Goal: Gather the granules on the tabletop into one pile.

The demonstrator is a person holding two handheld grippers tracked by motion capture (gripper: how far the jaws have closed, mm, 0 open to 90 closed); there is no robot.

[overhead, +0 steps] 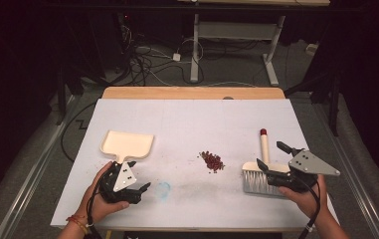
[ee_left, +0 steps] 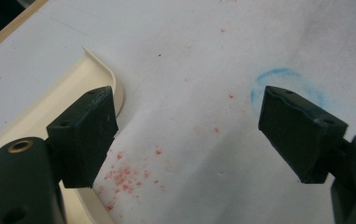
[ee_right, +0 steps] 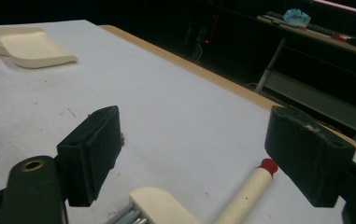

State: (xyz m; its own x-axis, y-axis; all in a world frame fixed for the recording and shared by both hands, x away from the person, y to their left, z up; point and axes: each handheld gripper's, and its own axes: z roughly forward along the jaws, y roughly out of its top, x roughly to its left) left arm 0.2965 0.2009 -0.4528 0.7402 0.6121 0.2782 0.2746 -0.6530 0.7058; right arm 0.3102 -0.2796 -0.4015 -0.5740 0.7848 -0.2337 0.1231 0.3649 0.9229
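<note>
**Cream brush and dustpan flank a red pile: layout before the sweep**

Red granules [overhead: 212, 161] lie in a small heap on the white sheet [overhead: 192, 124] and serve as the landmark for every position below. On the heap's right lies the hand brush [overhead: 260, 172]. Its bristle head is at the person's end. Its handle, cream with a red tip, points away toward the table's far edge, so its long axis runs near to far, roughly at right angles to the line from brush to heap. On the heap's left and a little farther back lies the cream dustpan [overhead: 126, 144], with its stub handle turned toward the person.

The right gripper [overhead: 269, 158] stands over the brush, on the heap's right side. Its jaws are spread wide and grip nothing; in the right gripper view the brush back [ee_right: 159, 203] and handle [ee_right: 248, 191] lie low between the pads, apart from both. The left gripper [overhead: 140, 178] rests on the heap's left, just beside the dustpan handle. Its jaws are likewise wide and empty, with the pan rim [ee_left: 102, 74] just behind one pad.

Judged from this layout, each hand is nearest its own tool, and the sweep would run from the brush's side across the heap toward the pan.
</note>
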